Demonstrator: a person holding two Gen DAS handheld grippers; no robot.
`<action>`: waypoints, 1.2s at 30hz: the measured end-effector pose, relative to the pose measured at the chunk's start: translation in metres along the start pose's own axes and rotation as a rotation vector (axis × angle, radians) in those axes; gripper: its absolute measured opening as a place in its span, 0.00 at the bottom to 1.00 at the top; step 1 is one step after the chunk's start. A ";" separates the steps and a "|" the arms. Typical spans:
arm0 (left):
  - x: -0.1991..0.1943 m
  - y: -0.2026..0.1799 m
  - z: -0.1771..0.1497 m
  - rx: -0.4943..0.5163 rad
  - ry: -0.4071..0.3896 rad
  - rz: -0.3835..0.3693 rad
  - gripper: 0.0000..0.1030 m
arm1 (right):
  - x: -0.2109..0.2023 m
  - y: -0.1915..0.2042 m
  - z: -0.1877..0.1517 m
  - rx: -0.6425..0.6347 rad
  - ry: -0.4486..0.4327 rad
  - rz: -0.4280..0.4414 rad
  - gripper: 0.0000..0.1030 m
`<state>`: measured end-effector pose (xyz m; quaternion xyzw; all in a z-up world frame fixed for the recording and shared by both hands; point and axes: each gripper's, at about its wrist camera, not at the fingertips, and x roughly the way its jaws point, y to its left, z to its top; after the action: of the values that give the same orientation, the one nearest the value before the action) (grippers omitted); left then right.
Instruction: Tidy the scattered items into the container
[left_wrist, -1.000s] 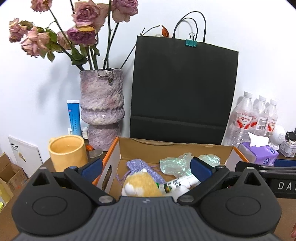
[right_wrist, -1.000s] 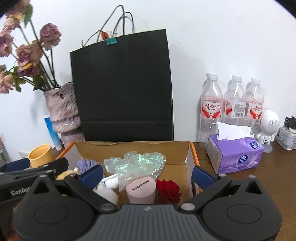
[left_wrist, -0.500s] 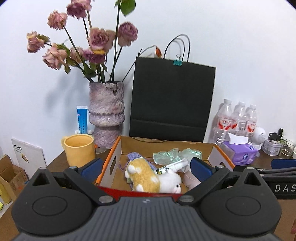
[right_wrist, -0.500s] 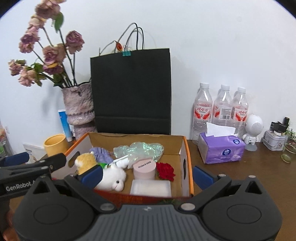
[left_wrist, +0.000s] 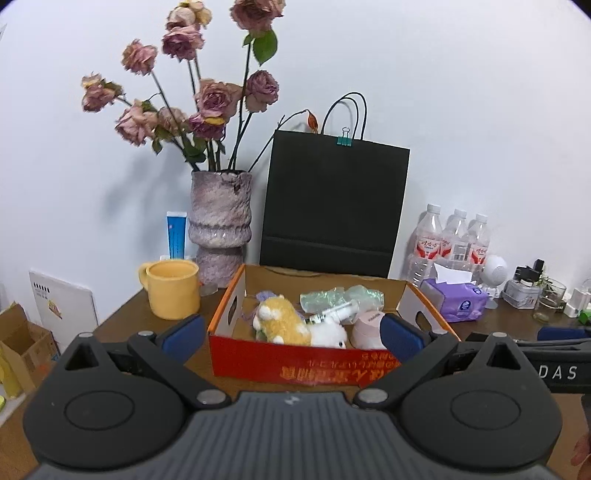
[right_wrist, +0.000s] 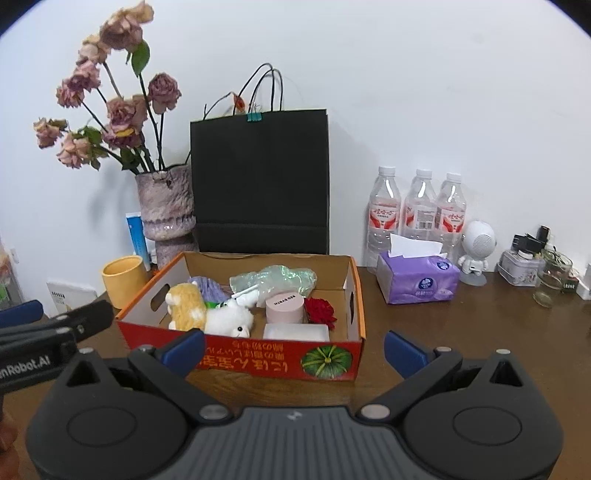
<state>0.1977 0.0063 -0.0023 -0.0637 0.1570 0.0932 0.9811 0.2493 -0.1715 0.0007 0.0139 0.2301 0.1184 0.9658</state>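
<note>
The cardboard box (right_wrist: 334, 363) sits on the brown bench (right_wrist: 461, 332), towards its back edge and just in front of a black paper bag (right_wrist: 260, 177) that leans at the wall. Inside the box, along the left wall, lies a yellow-and-white plush toy (right_wrist: 207, 312), with a lilac knitted pouch (right_wrist: 208, 288) behind it. A crumpled clear plastic bag (right_wrist: 275, 278) rests at the back wall, a small white tube (right_wrist: 245, 295) slants beside it, and a pink round jar (right_wrist: 285, 304) stands near the middle. A red fabric rose (right_wrist: 320, 309) lies just right of the jar, and a flat white case (right_wrist: 295, 332) lies against the front wall.

The left tongs (left_wrist: 291, 334) hang above the bench in front of the box, spread wide with nothing between the blue pads. The right tongs (right_wrist: 293, 347) likewise stand wide apart and empty, hovering before the front wall.

At the back left corner of the bench stand a yellow mug (left_wrist: 171, 288) and a mottled vase (left_wrist: 220, 225) of dried roses. Towards the right edge are a purple tissue pack (right_wrist: 417, 280), three water bottles (right_wrist: 415, 210) and a small white robot figure (right_wrist: 476, 251).
</note>
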 end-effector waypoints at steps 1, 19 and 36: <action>-0.001 0.000 -0.004 0.001 0.006 -0.006 1.00 | -0.002 -0.002 -0.004 0.015 0.000 0.006 1.00; -0.008 0.008 -0.029 0.007 -0.005 0.030 1.00 | -0.008 0.017 -0.029 -0.037 -0.014 -0.018 1.00; -0.005 0.006 -0.037 0.007 -0.001 0.045 1.00 | -0.003 0.017 -0.036 -0.022 -0.025 -0.041 1.00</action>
<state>0.1809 0.0059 -0.0362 -0.0568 0.1583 0.1149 0.9790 0.2274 -0.1567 -0.0288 0.0001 0.2170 0.1011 0.9709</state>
